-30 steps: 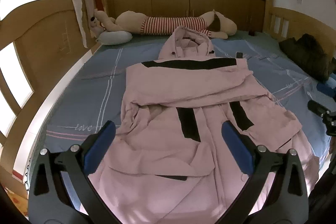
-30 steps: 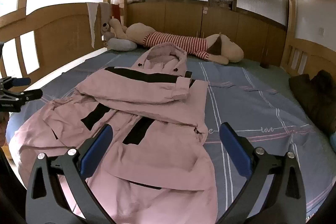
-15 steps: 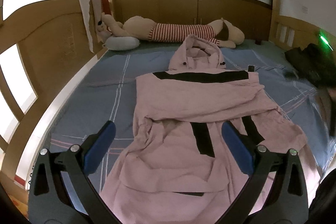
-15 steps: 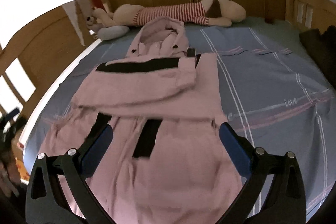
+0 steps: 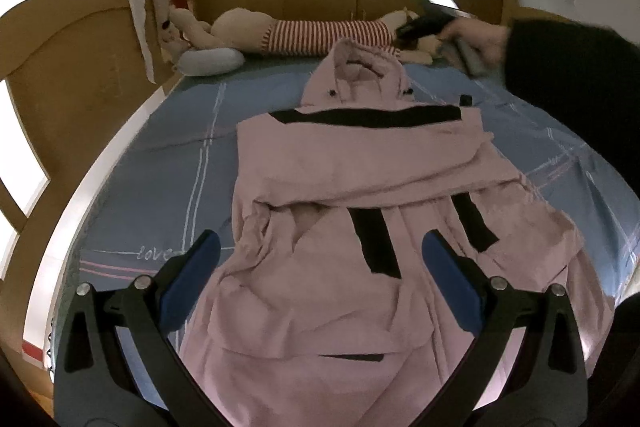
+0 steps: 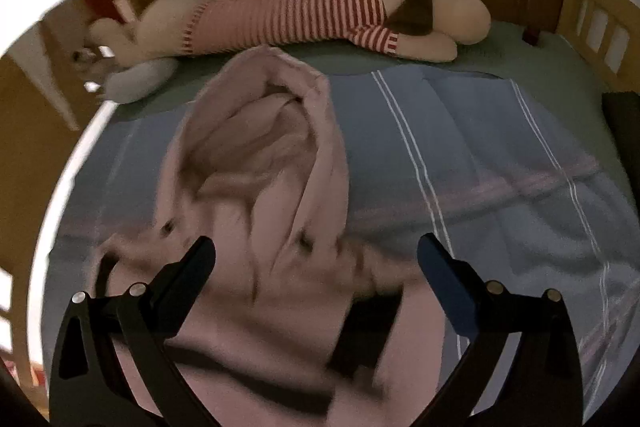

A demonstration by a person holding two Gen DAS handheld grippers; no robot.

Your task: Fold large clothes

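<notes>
A large pink hooded coat (image 5: 332, 187) with black stripes lies spread on the blue bed sheet (image 5: 160, 163), sleeves folded across the chest. My left gripper (image 5: 316, 251) is open and empty above the coat's lower half. My right gripper (image 6: 316, 255) is open and empty just above the coat's hood (image 6: 264, 131) and collar. In the left wrist view the right gripper (image 5: 424, 23) shows far off beyond the hood, held by a hand in a dark sleeve (image 5: 568, 75).
A long plush toy in a red striped shirt (image 5: 320, 35) lies along the headboard, with a grey pillow (image 5: 210, 61) at its left. Wooden bed rails (image 5: 60, 75) stand at the left and right (image 6: 600, 27). A dark garment (image 6: 622, 107) lies at the right edge.
My right gripper has moved from the coat's hem far forward to over the hood. My left gripper has stayed near the hem, shifting slightly. Both stay open.
</notes>
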